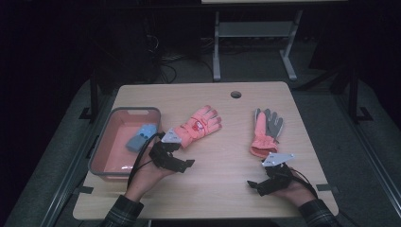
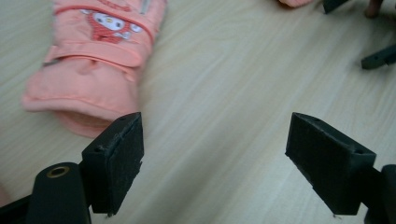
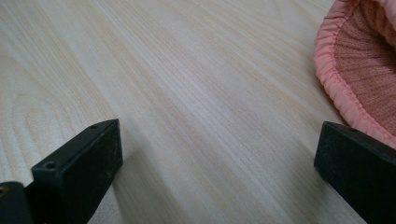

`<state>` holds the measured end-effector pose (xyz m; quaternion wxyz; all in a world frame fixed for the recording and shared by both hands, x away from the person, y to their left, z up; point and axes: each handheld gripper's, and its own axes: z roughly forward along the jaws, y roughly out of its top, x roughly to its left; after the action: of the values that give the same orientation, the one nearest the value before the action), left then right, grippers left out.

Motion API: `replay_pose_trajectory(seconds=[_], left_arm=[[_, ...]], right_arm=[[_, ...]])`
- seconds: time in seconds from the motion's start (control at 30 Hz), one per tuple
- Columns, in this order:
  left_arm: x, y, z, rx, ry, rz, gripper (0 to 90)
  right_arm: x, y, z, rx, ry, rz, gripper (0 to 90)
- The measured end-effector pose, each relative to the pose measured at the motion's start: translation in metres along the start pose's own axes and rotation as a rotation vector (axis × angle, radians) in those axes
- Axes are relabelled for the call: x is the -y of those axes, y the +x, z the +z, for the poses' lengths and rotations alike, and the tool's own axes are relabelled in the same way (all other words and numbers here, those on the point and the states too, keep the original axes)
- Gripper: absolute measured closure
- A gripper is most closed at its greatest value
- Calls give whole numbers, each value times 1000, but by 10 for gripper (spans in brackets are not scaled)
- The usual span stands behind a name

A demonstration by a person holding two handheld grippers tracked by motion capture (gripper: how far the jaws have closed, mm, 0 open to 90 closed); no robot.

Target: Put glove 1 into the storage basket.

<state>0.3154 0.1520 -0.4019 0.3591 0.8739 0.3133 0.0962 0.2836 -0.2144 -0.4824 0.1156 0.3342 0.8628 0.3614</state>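
Right claw point(image 1: 259, 185): nearest the worktop's near edge, low over the wood at the right, held in the person's right hand; jaws spread wide with bare wood between them, gripping nothing.
Right claw's own view: the two black jaws stand far apart; the gathered cuff of the grey-palmed glove point(image 3: 359, 70) lies just beyond the right jaw, not between the jaws.
Left claw point(image 1: 182, 163): a little farther in, left of centre, held in the person's left hand; jaws wide open and empty.
Left claw's own view: the cuff end of the cartoon-print glove point(image 2: 93, 60) lies just past the left jaw, outside the gap; plain wood sits between the jaws.
Grey-palmed glove point(image 1: 265, 130): salmon-pink with grey palm and fingers, lying flat right of centre, cuff toward the person, fingers pointing away, just beyond the right claw.
Cartoon-print glove point(image 1: 197, 125): salmon-pink with a red and white cartoon patch, lying flat near the middle, tilted, cuff beside the left claw, fingers pointing up and right.
Bin point(image 1: 101, 156): grey-rimmed tray with pink inside, at the left edge of the worktop point(image 1: 222, 165).
Blue glove point(image 1: 140, 137): light blue, lying inside the bin toward its far right corner.
Gloves apart: the two pink gloves lie well apart.
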Motion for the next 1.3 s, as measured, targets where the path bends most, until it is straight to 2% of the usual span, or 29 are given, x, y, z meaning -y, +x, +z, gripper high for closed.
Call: replay_pose_trajectory(seconds=[0.1, 0.13, 0.23, 0.3, 0.4, 0.53, 0.7, 0.73, 0.8, 0.97, 1.13, 1.3], left_arm=[[5, -8, 7, 17, 7, 5, 186], [7, -9, 9, 20, 11, 22, 186], [14, -15, 16, 32, 20, 29, 186], [22, -18, 21, 25, 23, 48, 185], [30, -22, 25, 24, 12, 53, 185], [44, -25, 33, 7, 38, 94, 183], [56, -29, 39, 10, 63, 108, 171], [58, -29, 39, 14, 55, 105, 158], [60, -28, 38, 16, 38, 101, 156], [71, -25, 38, 40, -39, 119, 131], [71, -24, 37, 43, -33, 125, 131], [71, -24, 37, 46, -33, 121, 131]], right_arm=[[-1, 0, -1, 3, 15, 4, 24], [-2, 1, -2, 3, 17, 2, 66], [-5, 1, -6, -9, 24, -4, 192], [-7, 0, -8, -21, 34, 5, 258], [-9, 0, -11, -38, 43, 21, 383], [-15, -1, -19, -65, 29, 29, 597], [-25, -2, -28, -35, 12, 27, 834], [-28, -4, -30, -31, 5, 34, 867], [-34, -7, -33, -24, -5, 44, 900], [-49, -19, -39, 5, -26, 51, 900], [-61, -41, -43, 41, -53, 92, 900], [-68, -69, -38, 94, -61, 144, 900]])
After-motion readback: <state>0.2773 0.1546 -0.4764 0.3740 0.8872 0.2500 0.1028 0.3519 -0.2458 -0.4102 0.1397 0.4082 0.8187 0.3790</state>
